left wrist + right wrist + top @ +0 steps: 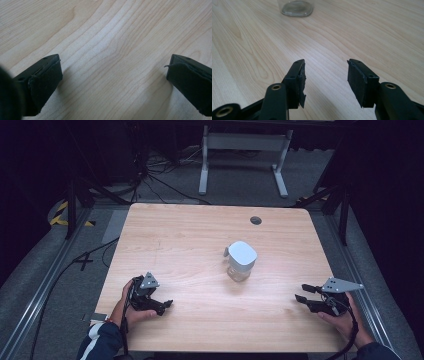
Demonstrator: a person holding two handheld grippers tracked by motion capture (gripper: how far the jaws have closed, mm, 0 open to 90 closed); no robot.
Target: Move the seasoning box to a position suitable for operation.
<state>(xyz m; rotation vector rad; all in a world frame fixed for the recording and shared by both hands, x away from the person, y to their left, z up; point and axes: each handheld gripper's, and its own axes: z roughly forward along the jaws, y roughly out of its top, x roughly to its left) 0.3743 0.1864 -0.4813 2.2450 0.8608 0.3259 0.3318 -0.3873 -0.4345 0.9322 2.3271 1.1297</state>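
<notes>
1. My left tool [167,304] is black, with a grey three-cornered plate on top and a black cable trailing back.
2. My right tool [301,293] is black too, under a longer grey plate dotted with small holes.
3. In the right gripper view I see brass-coloured rivets on its arms and frayed black pads [302,82].
4. My left sleeve [100,342] is dark blue with a white stripe.
</notes>
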